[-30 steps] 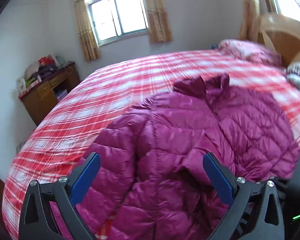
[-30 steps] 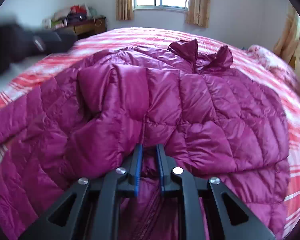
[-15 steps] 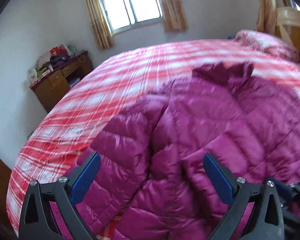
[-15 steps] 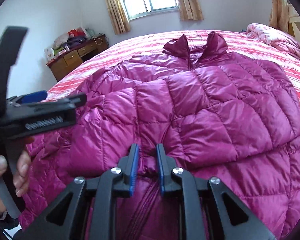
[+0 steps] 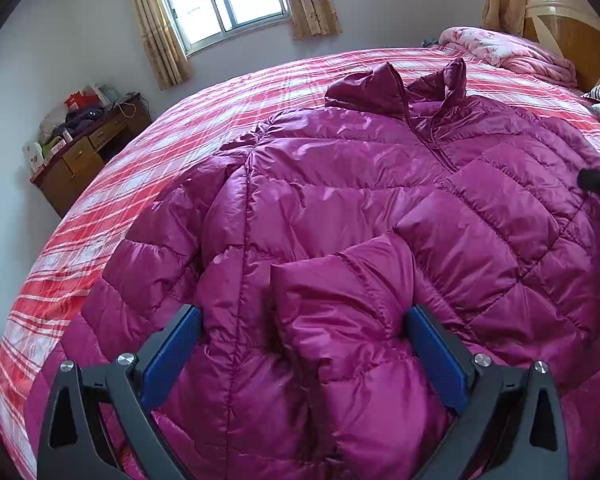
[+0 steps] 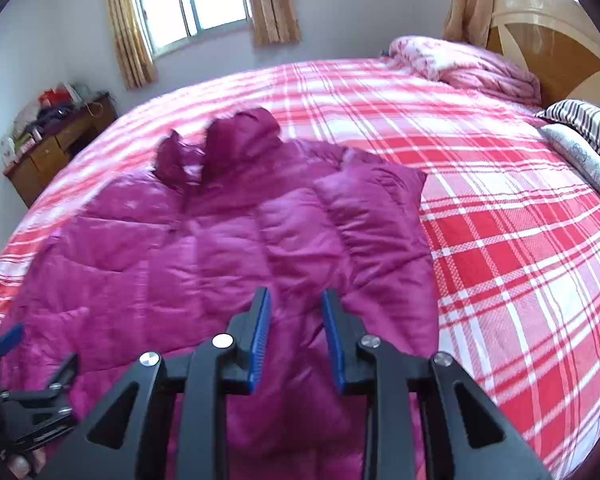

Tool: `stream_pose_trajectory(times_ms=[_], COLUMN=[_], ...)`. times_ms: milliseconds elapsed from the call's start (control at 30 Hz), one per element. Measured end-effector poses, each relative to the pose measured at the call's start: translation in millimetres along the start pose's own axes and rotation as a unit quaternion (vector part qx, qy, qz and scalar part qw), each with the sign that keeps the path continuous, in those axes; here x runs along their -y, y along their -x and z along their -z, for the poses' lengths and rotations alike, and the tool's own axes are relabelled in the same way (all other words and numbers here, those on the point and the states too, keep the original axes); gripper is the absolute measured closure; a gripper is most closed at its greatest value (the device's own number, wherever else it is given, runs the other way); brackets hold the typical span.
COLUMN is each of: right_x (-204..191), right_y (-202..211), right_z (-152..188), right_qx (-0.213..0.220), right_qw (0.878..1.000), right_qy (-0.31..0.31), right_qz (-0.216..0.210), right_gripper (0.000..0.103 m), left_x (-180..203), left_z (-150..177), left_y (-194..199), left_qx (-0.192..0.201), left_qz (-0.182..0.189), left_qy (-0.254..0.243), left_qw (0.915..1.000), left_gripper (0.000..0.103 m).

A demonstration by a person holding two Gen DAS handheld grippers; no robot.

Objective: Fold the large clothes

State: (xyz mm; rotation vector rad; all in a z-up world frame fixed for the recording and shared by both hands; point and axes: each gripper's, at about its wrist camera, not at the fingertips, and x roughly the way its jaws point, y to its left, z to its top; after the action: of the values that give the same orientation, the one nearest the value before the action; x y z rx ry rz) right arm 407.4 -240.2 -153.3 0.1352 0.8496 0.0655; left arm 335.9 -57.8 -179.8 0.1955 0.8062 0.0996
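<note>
Magenta puffer jacket (image 5: 380, 208) spread on plaid bed (image 6: 500, 240). Left gripper (image 5: 304, 344) jaws wide, straddling sleeve fold. Right gripper (image 6: 296, 312) jaws narrow, just opening, pinching nothing.

- a bed (image 6: 500, 240) fills most of both views, covered by a red, pink and white plaid bedspread (image 5: 220, 120).
- a pink floral quilt (image 6: 468, 64) lies bunched at the head of the bed, just in front of a wooden headboard (image 6: 548, 36) with a fan pattern.
- a striped pillow (image 6: 588, 124) and a pale patterned pillow (image 6: 580, 156) rest at the right edge.
- a window (image 5: 224, 0) in the far wall has tan curtains (image 5: 156, 28) on both sides.
- a brown wooden desk (image 5: 80, 156) with drawers stands by the left wall, piled with bags and clothes (image 5: 72, 112).
</note>
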Motion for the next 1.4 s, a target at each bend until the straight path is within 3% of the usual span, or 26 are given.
stream_pose_trajectory(times_ms=[267, 400, 433, 467, 500, 667, 900, 1000, 1133, 1233, 1400], right_x=[16, 11, 13, 15, 17, 13, 10, 4, -30, -48, -54], right_y=[-16, 6, 7, 6, 0, -34, -27, 5, 32, 32, 10], right_z=[2, -6, -11, -16, -21, -24, -23, -19, 0, 17, 37], right_qx=[-0.022, 0.018, 0.032, 0.035, 0.025, -0.023, -0.023, -0.008, -0.005, -0.016, -0.028], right_qw=[0.999, 0.999, 0.999, 0.998, 0.998, 0.999, 0.998, 0.999, 1.0, 0.998, 0.998], right_qy=[-0.021, -0.03, -0.037, -0.045, -0.054, -0.02, 0.01, -0.008, 0.031, 0.051, 0.056], right_qz=[-0.021, 0.001, 0.008, 0.013, 0.014, 0.039, 0.06, 0.032, 0.002, -0.015, -0.007], right_gripper=[0.074, 0.074, 0.073, 0.062, 0.05, 0.05, 0.05, 0.049, 0.044, 0.044, 0.043], left_x=[-11, -15, -14, -13, -12, -12, -14, -15, -15, -15, -15], left_z=[3, 5, 5, 4, 5, 5, 6, 6, 6, 6, 6], left_y=[-16, -19, -19, -19, -18, -18, -16, -15, -14, -14, -14], left_qx=[-0.029, -0.032, -0.031, -0.031, -0.029, -0.027, -0.026, -0.026, -0.026, -0.026, -0.025], left_qz=[0.046, 0.062, 0.06, 0.058, 0.056, 0.056, 0.058, 0.06, 0.061, 0.061, 0.061], left_qy=[0.04, 0.054, 0.054, 0.053, 0.051, 0.052, 0.054, 0.056, 0.056, 0.056, 0.057], left_qw=[0.9977, 0.9961, 0.9962, 0.9965, 0.9967, 0.9967, 0.9965, 0.9963, 0.9962, 0.9962, 0.9962], left_gripper=[0.001, 0.001, 0.001, 0.001, 0.001, 0.001, 0.001, 0.001, 0.001, 0.001, 0.001])
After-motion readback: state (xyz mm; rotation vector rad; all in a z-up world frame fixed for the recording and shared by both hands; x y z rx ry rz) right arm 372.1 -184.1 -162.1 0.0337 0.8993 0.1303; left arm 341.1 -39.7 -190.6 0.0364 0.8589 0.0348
